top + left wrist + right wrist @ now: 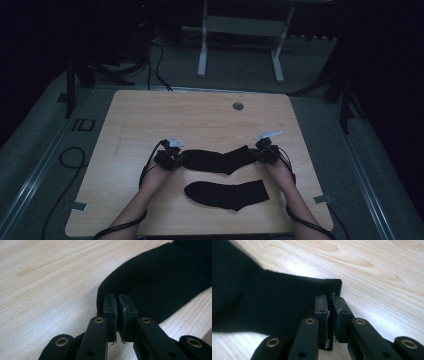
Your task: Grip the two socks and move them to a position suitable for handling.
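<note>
While both grippers clench its ends, a black knitted sock lies stretched across the wooden surface.
Left gripper pinches one end, right gripper the other.

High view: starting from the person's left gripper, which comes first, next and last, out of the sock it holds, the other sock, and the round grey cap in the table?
1. Held sock, in the left gripper.
2. Other sock, nearer the person.
3. Grey cap, near the table's far edge.
</note>
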`<state>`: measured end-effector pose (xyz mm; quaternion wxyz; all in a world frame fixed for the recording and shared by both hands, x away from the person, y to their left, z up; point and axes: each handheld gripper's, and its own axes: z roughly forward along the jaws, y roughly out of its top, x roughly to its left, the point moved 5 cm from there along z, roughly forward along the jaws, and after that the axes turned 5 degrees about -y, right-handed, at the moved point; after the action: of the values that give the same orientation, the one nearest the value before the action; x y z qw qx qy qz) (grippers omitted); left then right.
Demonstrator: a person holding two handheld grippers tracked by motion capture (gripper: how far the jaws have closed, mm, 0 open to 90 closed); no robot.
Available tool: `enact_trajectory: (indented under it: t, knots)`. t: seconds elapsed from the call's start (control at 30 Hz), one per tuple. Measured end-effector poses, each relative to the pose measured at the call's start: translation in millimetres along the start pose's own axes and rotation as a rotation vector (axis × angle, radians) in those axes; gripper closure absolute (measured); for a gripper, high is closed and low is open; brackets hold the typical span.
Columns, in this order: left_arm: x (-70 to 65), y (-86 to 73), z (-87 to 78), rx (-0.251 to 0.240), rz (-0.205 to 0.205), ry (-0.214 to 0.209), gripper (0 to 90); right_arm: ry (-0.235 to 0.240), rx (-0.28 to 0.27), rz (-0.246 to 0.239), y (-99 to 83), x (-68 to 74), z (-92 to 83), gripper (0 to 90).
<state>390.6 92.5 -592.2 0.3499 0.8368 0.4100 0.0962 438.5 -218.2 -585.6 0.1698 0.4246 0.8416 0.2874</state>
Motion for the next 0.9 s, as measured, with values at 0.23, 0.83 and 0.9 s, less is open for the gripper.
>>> enact_trajectory:
  t: [0.23,0.83,0.9]
  knots:
    - [-3.7,-0.5,3.0,-0.001,0.001,-0.035,84.9,-0.016,-0.002,0.004,-15.0,-2.2,-10.7,83.5]
    - [-12.5,4.9,-7.7,-0.042,0.006,-0.084,68.5,0.021,-0.052,0.061,-24.0,-18.3,-39.4,62.1]
    - [-11.4,9.1,-8.3,-0.069,-0.001,-0.083,58.1,0.015,-0.053,0.051,-20.9,-19.7,-40.2,55.8]
